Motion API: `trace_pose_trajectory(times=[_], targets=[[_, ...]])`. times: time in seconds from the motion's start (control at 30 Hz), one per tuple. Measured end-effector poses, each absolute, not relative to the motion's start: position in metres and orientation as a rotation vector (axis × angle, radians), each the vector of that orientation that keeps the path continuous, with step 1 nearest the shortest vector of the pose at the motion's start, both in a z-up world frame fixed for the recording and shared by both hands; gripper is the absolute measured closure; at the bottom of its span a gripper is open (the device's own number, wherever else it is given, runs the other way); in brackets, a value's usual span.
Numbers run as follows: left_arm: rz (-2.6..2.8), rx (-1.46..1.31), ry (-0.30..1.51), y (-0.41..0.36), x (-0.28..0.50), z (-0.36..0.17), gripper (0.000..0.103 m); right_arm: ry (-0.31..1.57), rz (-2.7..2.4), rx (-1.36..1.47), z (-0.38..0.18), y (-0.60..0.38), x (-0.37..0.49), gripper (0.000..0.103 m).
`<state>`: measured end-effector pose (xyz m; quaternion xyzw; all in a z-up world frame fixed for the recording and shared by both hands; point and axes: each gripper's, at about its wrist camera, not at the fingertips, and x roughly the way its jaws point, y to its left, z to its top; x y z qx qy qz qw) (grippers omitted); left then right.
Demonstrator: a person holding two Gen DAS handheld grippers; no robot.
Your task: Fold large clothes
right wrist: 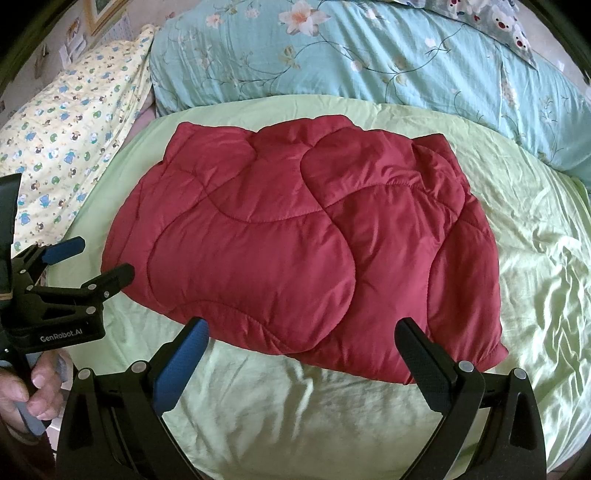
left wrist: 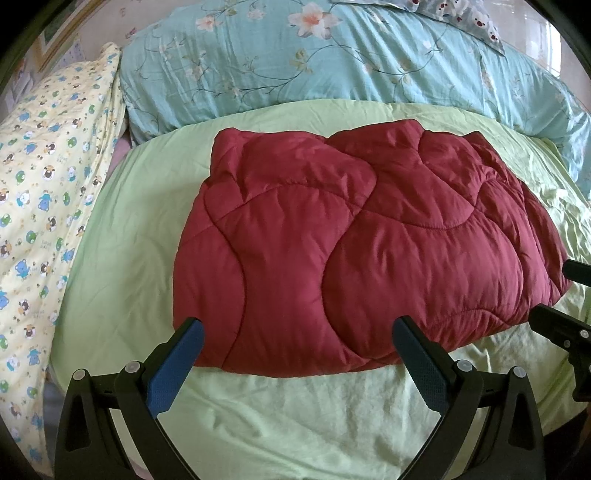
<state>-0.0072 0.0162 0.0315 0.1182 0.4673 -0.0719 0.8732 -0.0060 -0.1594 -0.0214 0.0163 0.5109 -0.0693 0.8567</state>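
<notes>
Left wrist view shows our red quilted jacket (left wrist: 369,251) lying folded into a puffy bundle on the green bed sheet (left wrist: 147,236), with both the left tongs (left wrist: 299,354) and right tongs (right wrist: 303,354) released and empty just short of its near edge. We judge the slippery padding could spring open or slide if we pinch only the top layer.

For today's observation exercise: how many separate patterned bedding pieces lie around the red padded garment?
3. A yellow cartoon-print pillow lies left, a blue floral duvet runs behind the red padded garment, and a bear-print piece peeks over it at top right. More may lie out of frame.
</notes>
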Motion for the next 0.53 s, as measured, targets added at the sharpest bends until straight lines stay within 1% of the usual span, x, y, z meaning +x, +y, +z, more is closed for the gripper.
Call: trace_pose_trajectory(times=[0.53], targets=[[-0.145, 0.236, 0.979, 0.0187, -0.0044, 0.0306, 0.001, 1.071, -0.146, 0.045, -0.021, -0.1588, -0.0046, 0.001]])
